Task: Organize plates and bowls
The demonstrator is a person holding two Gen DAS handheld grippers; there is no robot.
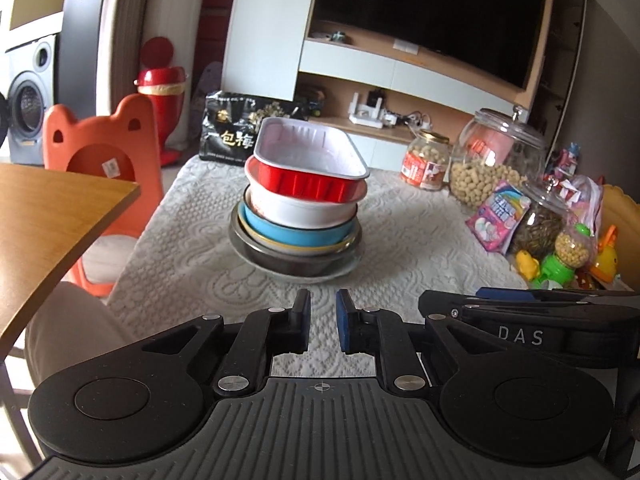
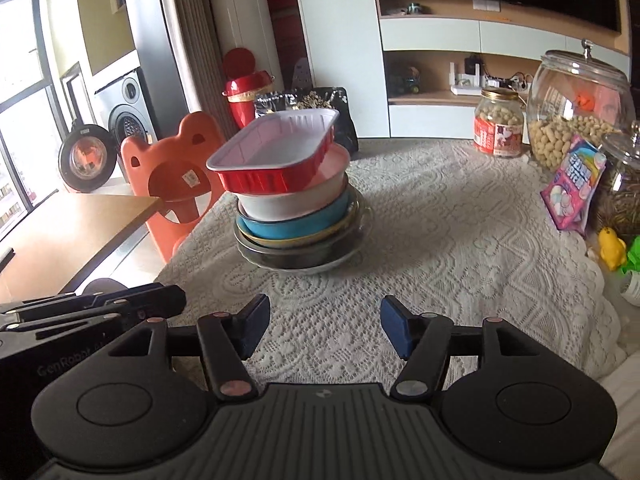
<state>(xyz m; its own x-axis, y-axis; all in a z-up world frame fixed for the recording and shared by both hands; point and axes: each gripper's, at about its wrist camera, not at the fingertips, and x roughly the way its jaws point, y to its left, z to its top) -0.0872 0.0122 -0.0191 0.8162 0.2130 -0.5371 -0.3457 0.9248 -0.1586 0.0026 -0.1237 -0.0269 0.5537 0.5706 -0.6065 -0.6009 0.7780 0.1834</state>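
Stacked mid-table on the white lace cloth (image 2: 440, 216): red rectangular foil tray with white lining (image 2: 276, 152) on top, tilted, over a white bowl (image 2: 296, 200), a blue bowl (image 2: 296, 222), a dark bowl (image 2: 296, 258) and a clear glass plate (image 2: 352, 256); probably light, thin-walled and easily crushed at the top, heavy and breakable below; best pinched at the tray's near rolled rim; left gripper (image 1: 323, 320) closed, empty; right gripper (image 2: 325, 326) parted, empty; both short of the stack.

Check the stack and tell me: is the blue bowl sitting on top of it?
No, the red foil tray tops the stack, and the blue bowl sits lower, under a white bowl.
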